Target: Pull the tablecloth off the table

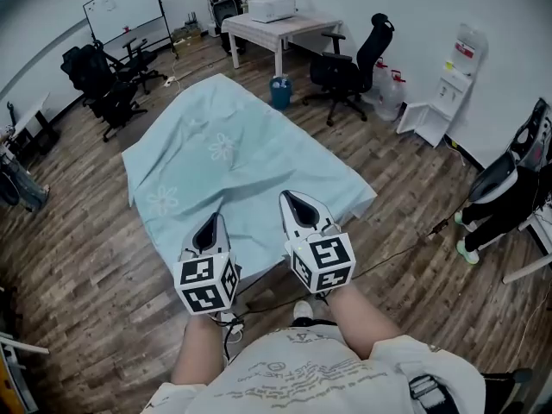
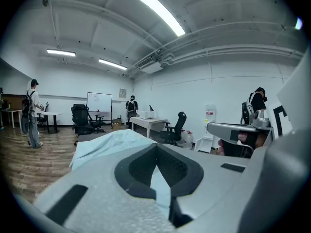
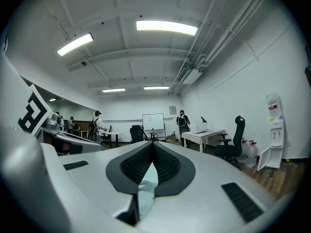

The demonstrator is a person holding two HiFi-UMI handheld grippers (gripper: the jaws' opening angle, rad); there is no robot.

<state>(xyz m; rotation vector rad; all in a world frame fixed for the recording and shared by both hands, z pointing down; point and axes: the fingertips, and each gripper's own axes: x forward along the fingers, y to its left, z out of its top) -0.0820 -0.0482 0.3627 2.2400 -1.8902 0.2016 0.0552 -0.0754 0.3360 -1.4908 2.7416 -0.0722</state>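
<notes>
Nearest the lens, the person's cream printed shirt (image 1: 302, 373) fills the bottom of the head view. Just beyond it, the left gripper (image 1: 208, 224) and the right gripper (image 1: 298, 202) reach side by side over the near end of the pale blue flower-printed tablecloth (image 1: 224, 149). The tablecloth lies draped over the counter, which it hides entirely, and its sides hang toward the wooden floor (image 1: 78, 257). Both pairs of jaws are closed, each pinching a thin fold of the tablecloth close to its near edge.

Hazards, as judged:
- Each grip holds only a narrow sliver of fabric, so a sharp tug may pull it out of the jaws.
- Unequal pulls may skew the tablecloth and snag it on a far corner of the counter.
- A black cable (image 1: 392, 255) crosses the floor near the person's feet and may catch a backward step.

View comparison: only the gripper views show the fabric clamped between the jaws, and only the head view shows the tablecloth's whole spread and the cable. The left gripper view shows the tablecloth running away ahead in a ridge. The right gripper view shows none of it beyond the pinched strip.
</notes>
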